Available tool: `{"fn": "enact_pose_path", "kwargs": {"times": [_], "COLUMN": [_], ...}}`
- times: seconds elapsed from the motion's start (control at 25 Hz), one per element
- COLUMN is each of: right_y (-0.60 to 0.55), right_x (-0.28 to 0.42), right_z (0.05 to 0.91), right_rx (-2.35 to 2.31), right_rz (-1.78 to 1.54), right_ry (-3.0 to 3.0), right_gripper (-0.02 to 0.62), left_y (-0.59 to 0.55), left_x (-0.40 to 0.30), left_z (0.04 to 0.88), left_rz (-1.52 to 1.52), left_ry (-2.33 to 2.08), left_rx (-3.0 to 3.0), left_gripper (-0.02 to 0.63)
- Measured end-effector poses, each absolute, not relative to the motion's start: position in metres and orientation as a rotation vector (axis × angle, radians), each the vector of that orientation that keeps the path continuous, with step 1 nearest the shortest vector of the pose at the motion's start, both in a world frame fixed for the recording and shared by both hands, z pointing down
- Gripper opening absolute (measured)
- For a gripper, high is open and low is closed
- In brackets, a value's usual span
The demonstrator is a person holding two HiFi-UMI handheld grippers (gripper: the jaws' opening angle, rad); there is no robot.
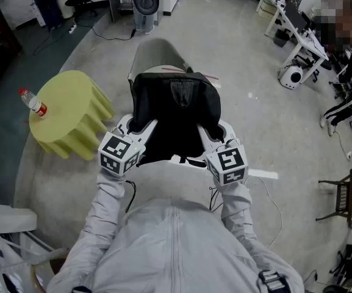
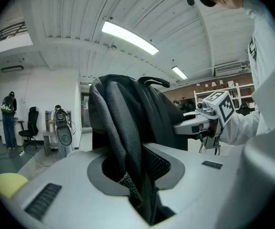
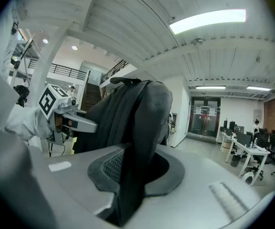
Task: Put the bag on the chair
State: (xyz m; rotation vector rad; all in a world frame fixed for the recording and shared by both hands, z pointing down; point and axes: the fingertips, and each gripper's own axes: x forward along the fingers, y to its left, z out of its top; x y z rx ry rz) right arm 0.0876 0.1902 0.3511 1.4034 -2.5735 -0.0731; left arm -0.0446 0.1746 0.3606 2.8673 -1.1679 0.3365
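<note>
A black backpack (image 1: pixel 174 112) hangs in the air in front of me, held up by both grippers. My left gripper (image 1: pixel 134 127) is shut on the bag's left strap (image 2: pixel 123 142), which runs down between its jaws. My right gripper (image 1: pixel 217 130) is shut on the right strap (image 3: pixel 135 166) in the same way. Beyond the bag, a grey chair (image 1: pixel 157 55) shows its backrest above the bag's top. In the left gripper view the bag (image 2: pixel 132 113) fills the middle and the right gripper (image 2: pixel 208 116) shows at the right.
A round table with a yellow-green cloth (image 1: pixel 72 112) stands at the left with a small bottle (image 1: pixel 34 102) on it. A grey machine (image 1: pixel 144 2) stands behind the chair. White desks (image 1: pixel 298 32) and a black rack (image 1: pixel 346 194) line the right side.
</note>
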Motion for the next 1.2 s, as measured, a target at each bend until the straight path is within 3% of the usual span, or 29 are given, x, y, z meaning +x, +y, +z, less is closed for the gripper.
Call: {"fn": "enact_pose_path", "kwargs": {"times": [0.84,1.2], "right_y": [0.177,0.126], "right_x": [0.129,0.119], "right_z": [0.355,0.369], "right_rx": [1.303,1.335], "right_rz": [-0.046,0.039], "right_ry": [-2.73,-2.72], "right_gripper": [0.073,0.055], "left_y": [0.169,0.116], "left_x": [0.001,-0.006], "left_z": [0.379,0.391], "left_rz": [0.348,0.337], "left_ry": [-1.196,-1.166], "left_rx": [2.803,2.804], "left_gripper": [0.08,0.078]}}
